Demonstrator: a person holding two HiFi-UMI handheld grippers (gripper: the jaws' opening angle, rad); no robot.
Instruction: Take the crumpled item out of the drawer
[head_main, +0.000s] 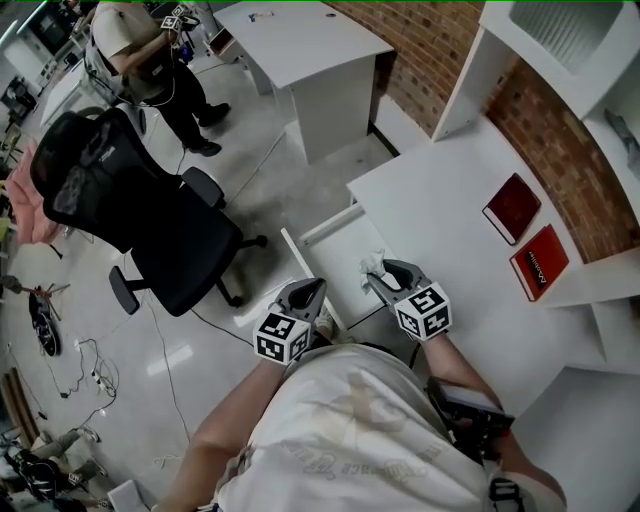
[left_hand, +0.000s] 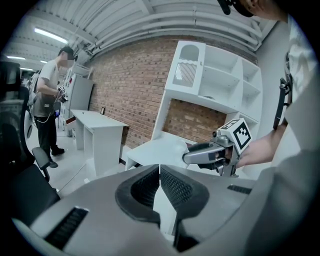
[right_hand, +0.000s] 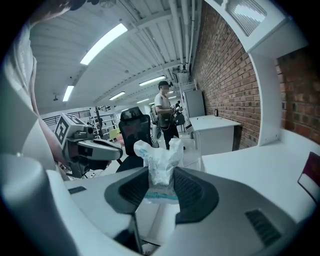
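The right tongs (right_hand: 160, 176) pinch the crumpled white wrapper (right_hand: 158, 160), holding it just above the open drawer (head_main: 322, 230). The left tongs (left_hand: 159, 172) are closed on nothing. That pinch looks light to me, so the wrapper could slip back in. I can't see the drawer's contents.

Left tool (head_main: 310, 288) jaws closed and empty, right tool (head_main: 382, 274) beside it, clamped on crumpled item (right_hand: 159, 165)
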